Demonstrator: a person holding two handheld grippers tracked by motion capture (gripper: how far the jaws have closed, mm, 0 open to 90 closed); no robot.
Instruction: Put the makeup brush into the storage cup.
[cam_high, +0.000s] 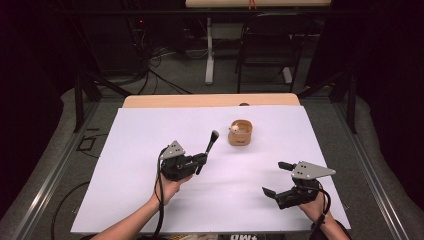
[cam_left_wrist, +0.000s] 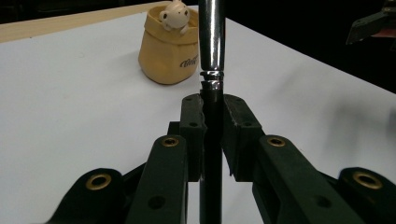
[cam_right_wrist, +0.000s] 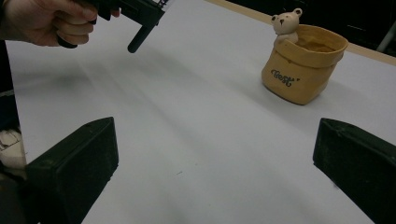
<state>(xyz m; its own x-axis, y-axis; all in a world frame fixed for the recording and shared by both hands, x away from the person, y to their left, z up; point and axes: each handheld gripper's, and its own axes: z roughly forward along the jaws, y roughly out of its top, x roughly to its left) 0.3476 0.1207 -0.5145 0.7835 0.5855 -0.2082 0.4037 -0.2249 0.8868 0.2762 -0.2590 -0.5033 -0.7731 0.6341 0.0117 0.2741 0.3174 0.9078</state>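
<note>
Two tools work above a white sheet (cam_high: 150, 150) covering the wooden desk (cam_high: 210, 100). Nearer the person than the tan bear pot (cam_high: 240, 132) and to its left, the left tool (cam_high: 202, 161) pinches a black-and-chrome brush (cam_high: 209, 147), tip tilted potward. Right of the pot, also nearer, the right tool (cam_high: 278, 177) hangs spread wide (nothing between). Beyond the pot: dark floor, cables, a chair (cam_high: 267, 45).
</note>
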